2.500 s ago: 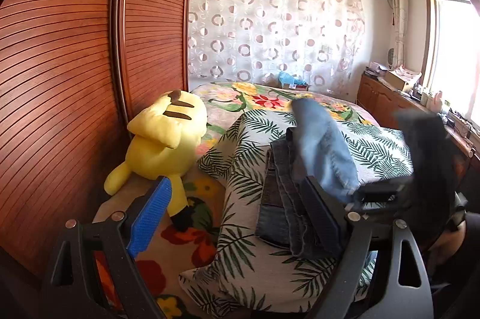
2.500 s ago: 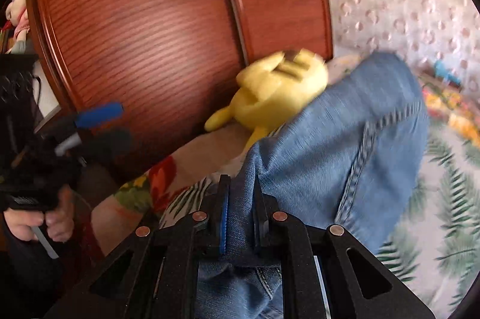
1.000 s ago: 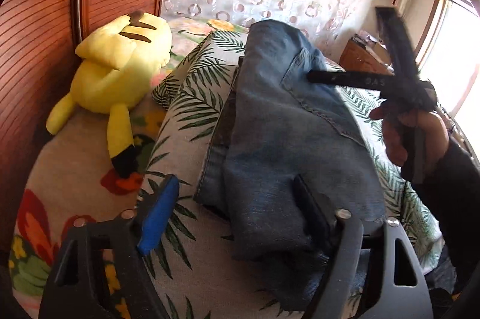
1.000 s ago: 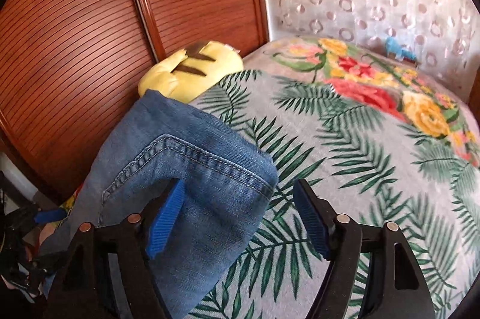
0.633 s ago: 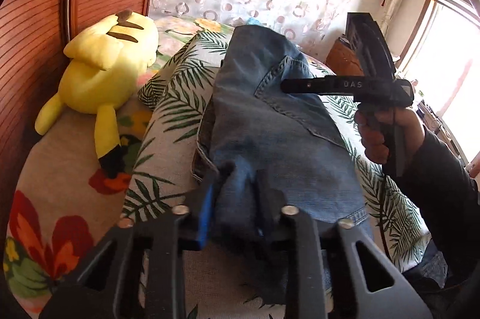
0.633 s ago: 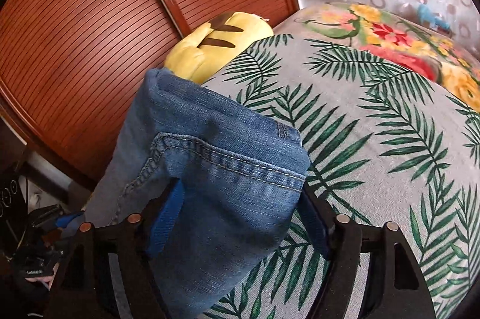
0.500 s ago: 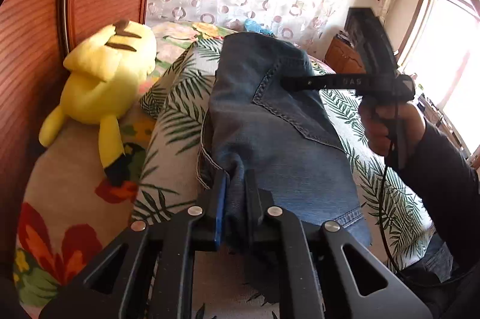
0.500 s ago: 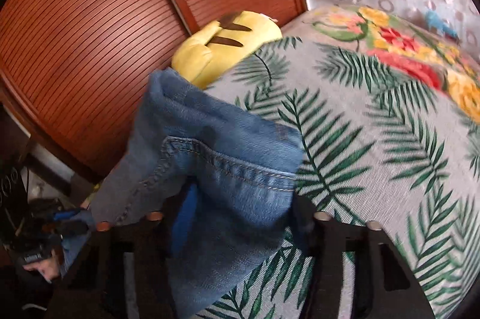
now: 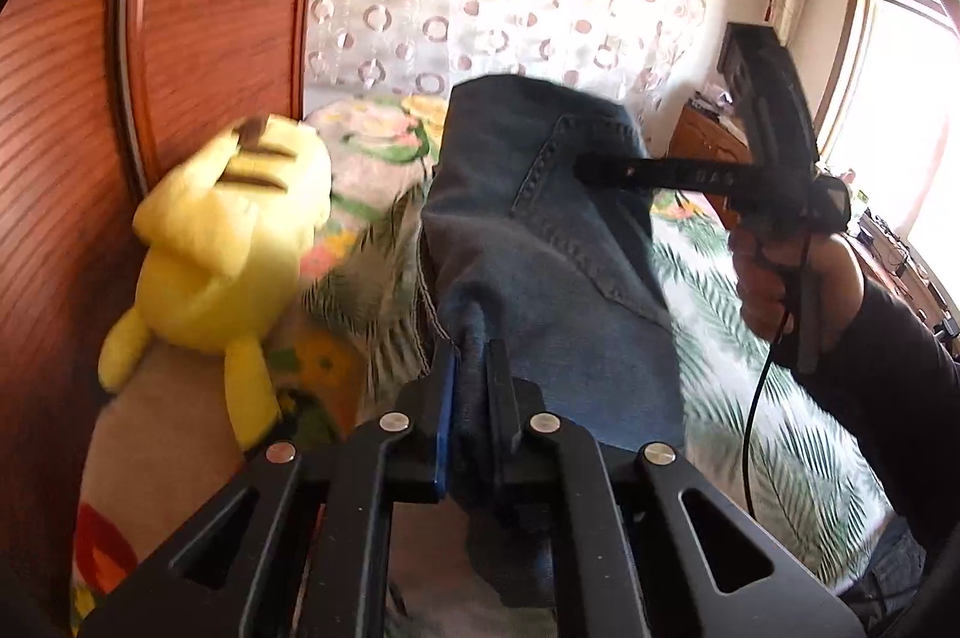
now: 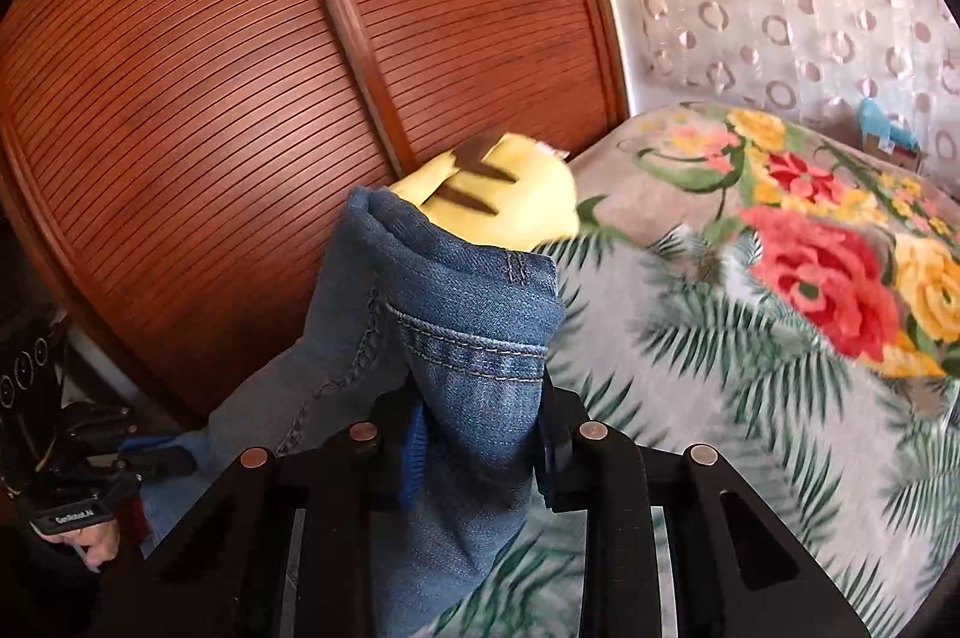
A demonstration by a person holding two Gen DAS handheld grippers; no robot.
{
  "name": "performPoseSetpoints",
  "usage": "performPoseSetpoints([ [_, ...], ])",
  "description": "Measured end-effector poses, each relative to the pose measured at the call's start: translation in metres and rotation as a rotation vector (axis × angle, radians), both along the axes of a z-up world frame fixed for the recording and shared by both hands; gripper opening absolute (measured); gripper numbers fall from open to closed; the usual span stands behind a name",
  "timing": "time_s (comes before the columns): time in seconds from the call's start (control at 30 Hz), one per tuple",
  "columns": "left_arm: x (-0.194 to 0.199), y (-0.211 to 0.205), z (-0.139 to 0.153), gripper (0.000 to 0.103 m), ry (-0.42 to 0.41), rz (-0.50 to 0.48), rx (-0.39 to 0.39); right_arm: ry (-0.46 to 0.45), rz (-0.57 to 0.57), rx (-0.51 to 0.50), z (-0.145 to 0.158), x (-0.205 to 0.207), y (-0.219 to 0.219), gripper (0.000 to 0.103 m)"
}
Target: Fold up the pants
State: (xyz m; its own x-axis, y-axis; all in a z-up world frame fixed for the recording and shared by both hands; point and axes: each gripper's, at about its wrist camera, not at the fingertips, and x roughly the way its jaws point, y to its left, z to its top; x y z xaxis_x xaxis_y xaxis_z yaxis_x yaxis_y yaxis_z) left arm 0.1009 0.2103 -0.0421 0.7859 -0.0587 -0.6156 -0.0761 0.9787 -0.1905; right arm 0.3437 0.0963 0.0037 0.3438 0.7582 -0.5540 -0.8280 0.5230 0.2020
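Bedspread (image 10: pixel 750 398) below, both grippers now clamp the jeans (image 9: pixel 540 242) (previously flat).

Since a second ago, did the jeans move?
Yes. The jeans lifted off the leafy blanket, bunching upward against the yellow plush toy, pinched by the left gripper and right gripper.

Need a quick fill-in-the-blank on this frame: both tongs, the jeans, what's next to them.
1. Both tongs, left and right, are shut on the ____.
2. The plush toy beside the jeans is ____ in colour.
3. The plush lies against the ____ wooden doors.
4. The cover under the jeans is printed with green ____.

Missing words: jeans; yellow; slatted; palm leaves
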Motion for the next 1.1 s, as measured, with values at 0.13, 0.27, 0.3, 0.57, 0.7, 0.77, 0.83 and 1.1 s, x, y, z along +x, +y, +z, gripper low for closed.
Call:
performPoseSetpoints([
  [0.13, 0.033, 0.014, 0.002, 0.010, -0.005, 0.002, 0.011, -0.007, -0.054, 0.007, 0.001, 0.033, 0.013, 0.029],
  [0.27, 0.067, 0.028, -0.003, 0.010, 0.004, 0.006, 0.028, 0.018, -0.087, 0.014, -0.002, 0.063, 0.024, 0.029],
  [0.3, 0.071, 0.029, -0.004, 0.010, 0.008, 0.006, 0.029, 0.027, -0.093, 0.011, -0.003, 0.069, 0.029, 0.029],
  [0.57, 0.093, 0.038, -0.030, 0.009, 0.064, -0.002, 0.034, 0.100, -0.155, -0.093, -0.030, 0.121, 0.056, 0.052],
  [0.7, 0.091, 0.040, -0.040, 0.009, 0.078, 0.004, 0.030, 0.049, -0.147, -0.095, -0.026, 0.122, 0.053, 0.055],
  [0.77, 0.091, 0.042, -0.042, 0.009, 0.078, 0.005, 0.016, 0.002, -0.167, -0.102, -0.017, 0.120, 0.049, 0.057],
  [0.83, 0.094, 0.042, -0.043, 0.009, 0.080, 0.003, 0.020, -0.058, -0.162, -0.114, -0.011, 0.113, 0.047, 0.057],
  [1.1, 0.095, 0.039, -0.041, 0.009, 0.081, 0.016, 0.039, -0.086, -0.202, -0.199, -0.035, 0.105, 0.063, 0.043],
])
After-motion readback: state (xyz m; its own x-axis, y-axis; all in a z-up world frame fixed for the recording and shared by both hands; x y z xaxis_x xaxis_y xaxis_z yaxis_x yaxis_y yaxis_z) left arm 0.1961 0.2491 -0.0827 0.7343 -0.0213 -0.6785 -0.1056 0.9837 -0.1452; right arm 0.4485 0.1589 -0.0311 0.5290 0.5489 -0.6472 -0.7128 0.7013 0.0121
